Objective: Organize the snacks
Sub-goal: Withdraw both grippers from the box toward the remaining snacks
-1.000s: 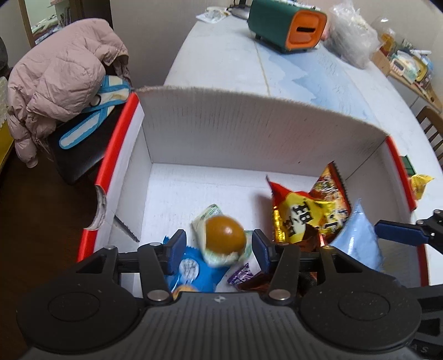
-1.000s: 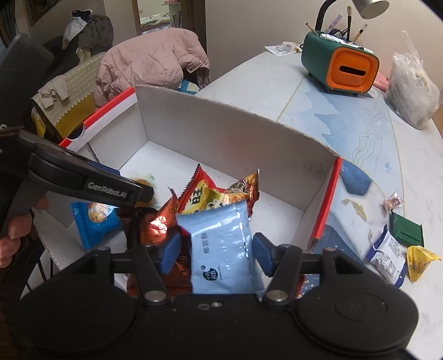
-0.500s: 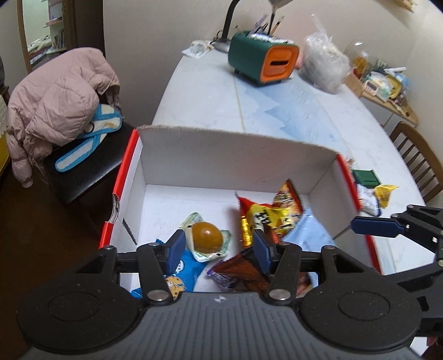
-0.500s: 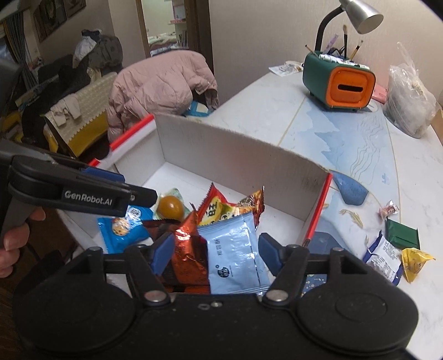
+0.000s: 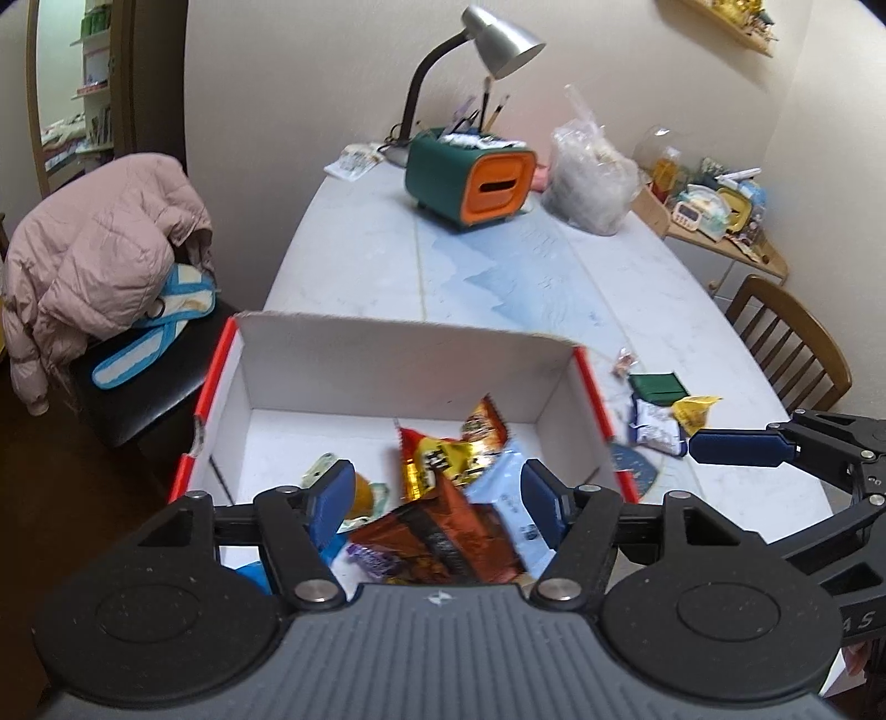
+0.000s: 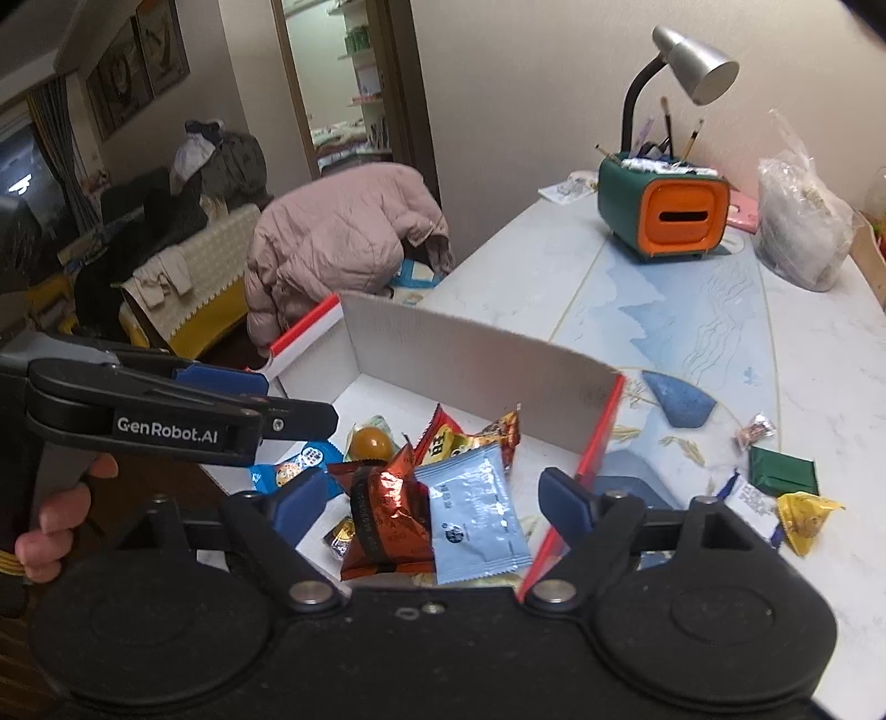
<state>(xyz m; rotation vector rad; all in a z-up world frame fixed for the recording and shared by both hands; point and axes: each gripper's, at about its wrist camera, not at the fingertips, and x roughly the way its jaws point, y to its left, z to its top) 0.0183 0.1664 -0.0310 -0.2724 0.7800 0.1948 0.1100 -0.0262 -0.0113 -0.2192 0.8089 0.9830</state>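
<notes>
The white cardboard box with red rims (image 5: 398,360) (image 6: 470,360) holds several snacks: a light blue packet (image 6: 476,515), a copper foil packet (image 6: 387,515), a yellow-red packet (image 5: 448,454) and an orange-ball packet (image 6: 370,443). My left gripper (image 5: 436,501) hangs above the box's near end, its jaws opening, nothing pressed between the pads. My right gripper (image 6: 433,498) hovers above the box's right part, jaws also opening and empty. On the table right of the box lie a green packet (image 6: 782,471), a yellow packet (image 6: 805,515) and a white-blue packet (image 6: 750,501).
A green-and-orange organizer (image 5: 470,180) with a desk lamp (image 5: 498,39) stands at the table's far end, beside a clear plastic bag (image 5: 592,177). A pink jacket (image 5: 94,255) lies on a chair left of the box. A wooden chair (image 5: 792,338) stands at right.
Both grippers rose and drew back from the box while their jaws widened. The light blue packet left the right jaws and the orange-ball packet left the left jaws; both lie in the box.
</notes>
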